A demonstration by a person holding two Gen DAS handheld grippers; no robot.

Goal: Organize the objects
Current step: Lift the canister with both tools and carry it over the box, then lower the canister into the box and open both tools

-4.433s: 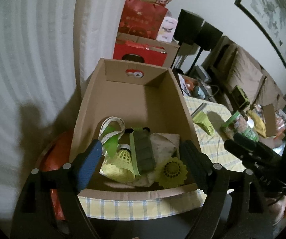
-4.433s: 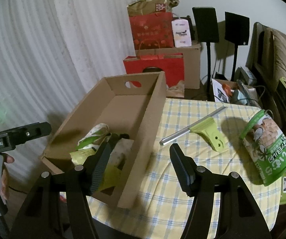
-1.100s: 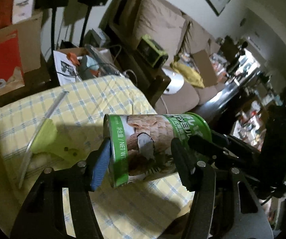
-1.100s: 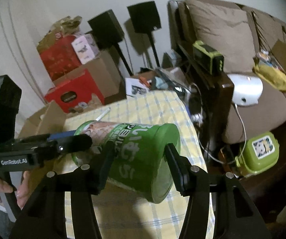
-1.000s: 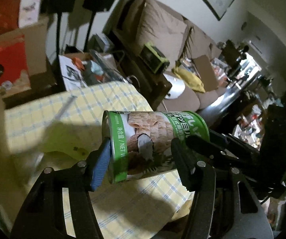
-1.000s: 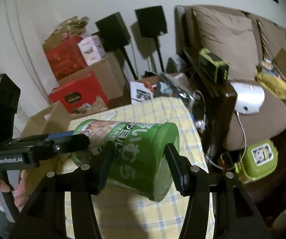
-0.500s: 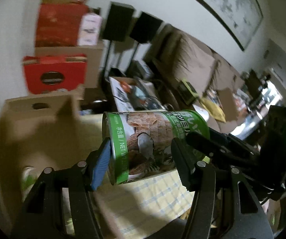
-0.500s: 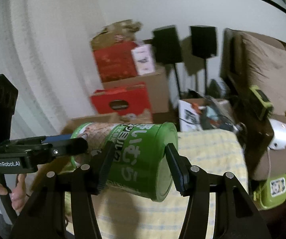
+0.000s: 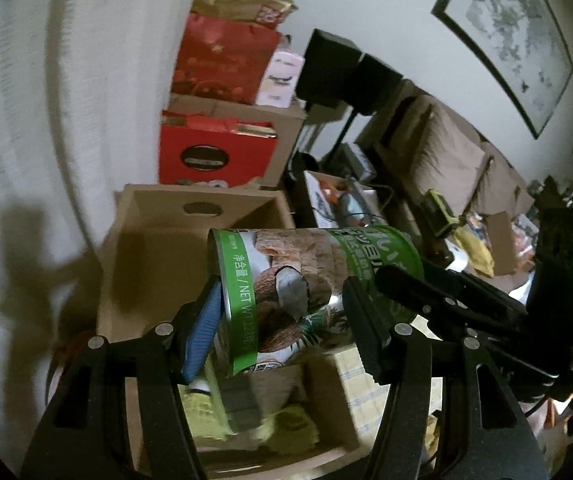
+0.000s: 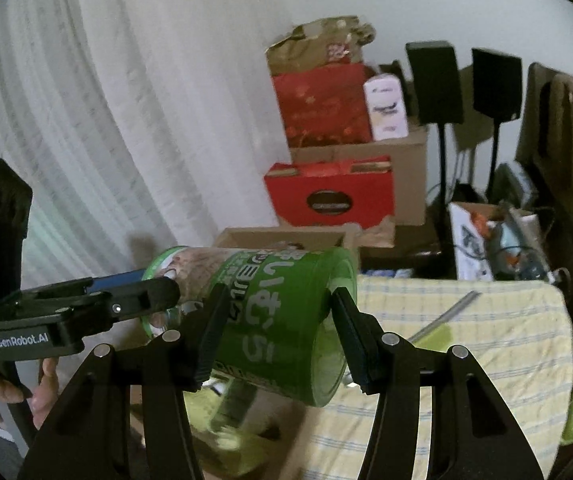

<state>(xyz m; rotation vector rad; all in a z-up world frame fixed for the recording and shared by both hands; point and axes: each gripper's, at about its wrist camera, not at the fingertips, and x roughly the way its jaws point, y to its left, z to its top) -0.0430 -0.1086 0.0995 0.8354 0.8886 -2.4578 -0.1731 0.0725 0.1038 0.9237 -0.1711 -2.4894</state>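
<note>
Left gripper (image 9: 282,320): clamped on the green can (image 9: 310,288), held sideways above the cardboard box (image 9: 146,240).
Right gripper (image 10: 274,332): clamped on the can's lid end, alongside.

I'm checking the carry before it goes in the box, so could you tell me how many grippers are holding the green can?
2. The left gripper clamps the green can near its base end; the right gripper clamps its lidded end.

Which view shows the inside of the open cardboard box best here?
The left wrist view: it looks down into the cardboard box, showing its floor, handle hole and blurred contents beneath the green can. The right wrist view shows only its far rim behind the can.
</note>
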